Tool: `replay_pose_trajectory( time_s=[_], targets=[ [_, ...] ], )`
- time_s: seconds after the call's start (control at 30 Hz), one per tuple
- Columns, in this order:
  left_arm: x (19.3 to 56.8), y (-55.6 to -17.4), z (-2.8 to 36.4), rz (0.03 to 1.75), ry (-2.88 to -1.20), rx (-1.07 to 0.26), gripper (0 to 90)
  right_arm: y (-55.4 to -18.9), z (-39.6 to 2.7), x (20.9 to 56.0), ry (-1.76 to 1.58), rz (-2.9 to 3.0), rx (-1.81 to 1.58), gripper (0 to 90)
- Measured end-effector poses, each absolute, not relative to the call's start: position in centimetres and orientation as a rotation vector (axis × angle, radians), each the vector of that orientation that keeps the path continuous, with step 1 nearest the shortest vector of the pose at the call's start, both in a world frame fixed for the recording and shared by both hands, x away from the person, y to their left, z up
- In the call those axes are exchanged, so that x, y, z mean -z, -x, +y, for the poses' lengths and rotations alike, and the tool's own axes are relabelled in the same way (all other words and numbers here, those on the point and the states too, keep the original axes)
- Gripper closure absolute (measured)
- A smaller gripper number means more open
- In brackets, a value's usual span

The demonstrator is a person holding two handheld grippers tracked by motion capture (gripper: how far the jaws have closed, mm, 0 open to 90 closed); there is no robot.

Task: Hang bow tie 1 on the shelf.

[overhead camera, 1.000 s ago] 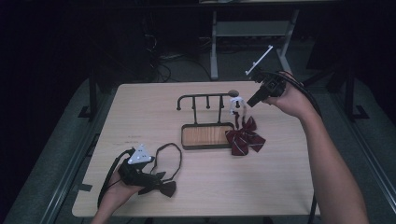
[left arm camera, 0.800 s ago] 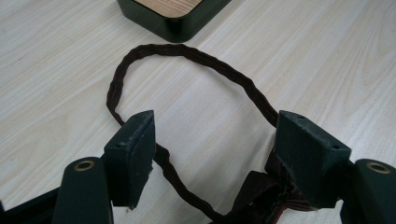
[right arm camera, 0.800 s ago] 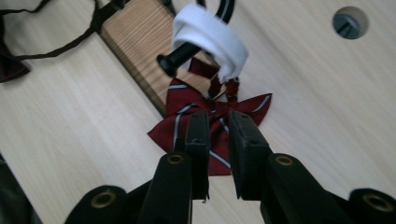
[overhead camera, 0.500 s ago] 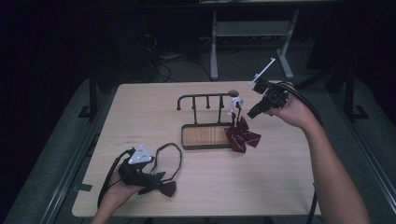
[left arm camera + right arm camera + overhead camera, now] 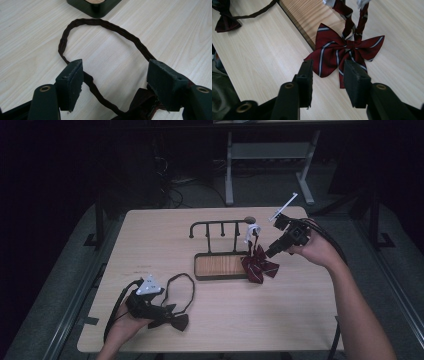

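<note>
Striped bow tie [image 5: 342, 53] hangs by its strap off the rack's [image 5: 220, 226] end hook, bow resting at the base corner, just ahead of the right tongs [image 5: 327, 82].

Right tongs have just been opening, nothing between them, bow clear of the pads. Risk: strap slides off the hook if they brush it. Left tongs [image 5: 117, 83] gape over the dark bow tie [image 5: 170, 317] on the tabletop [image 5: 300, 320], its loop [image 5: 100, 50] lying ahead; closing here may catch only the strap.

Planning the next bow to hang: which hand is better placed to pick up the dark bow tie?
Left. The left gripper sits at the dark bow tie, jaws open over its strap; the right gripper is across the table.
</note>
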State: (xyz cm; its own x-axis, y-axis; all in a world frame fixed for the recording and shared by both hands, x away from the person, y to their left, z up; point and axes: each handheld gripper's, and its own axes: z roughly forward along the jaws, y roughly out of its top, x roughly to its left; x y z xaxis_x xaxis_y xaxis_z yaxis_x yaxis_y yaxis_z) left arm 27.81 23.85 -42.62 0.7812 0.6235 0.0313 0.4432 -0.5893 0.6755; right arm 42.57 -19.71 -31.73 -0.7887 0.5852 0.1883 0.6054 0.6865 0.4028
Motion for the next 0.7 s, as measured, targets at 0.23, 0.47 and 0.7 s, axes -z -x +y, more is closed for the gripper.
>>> replay_pose_trajectory(
  time_s=[0.23,0.47,0.7],
  targets=[
    [42.6,-27.8,23.8,0.788,-2.294,-0.349,29.7,-42.0,-20.3,32.3,1.024,-2.832,0.732,50.0],
    [42.6,-27.8,23.7,0.787,-2.292,-0.346,29.7,-41.0,-20.6,33.1,1.023,-2.838,0.734,47.4],
    [42.6,-27.8,23.6,0.787,-2.298,-0.347,29.5,-39.8,-20.6,34.4,1.008,-2.832,0.739,45.6]
  ],
)
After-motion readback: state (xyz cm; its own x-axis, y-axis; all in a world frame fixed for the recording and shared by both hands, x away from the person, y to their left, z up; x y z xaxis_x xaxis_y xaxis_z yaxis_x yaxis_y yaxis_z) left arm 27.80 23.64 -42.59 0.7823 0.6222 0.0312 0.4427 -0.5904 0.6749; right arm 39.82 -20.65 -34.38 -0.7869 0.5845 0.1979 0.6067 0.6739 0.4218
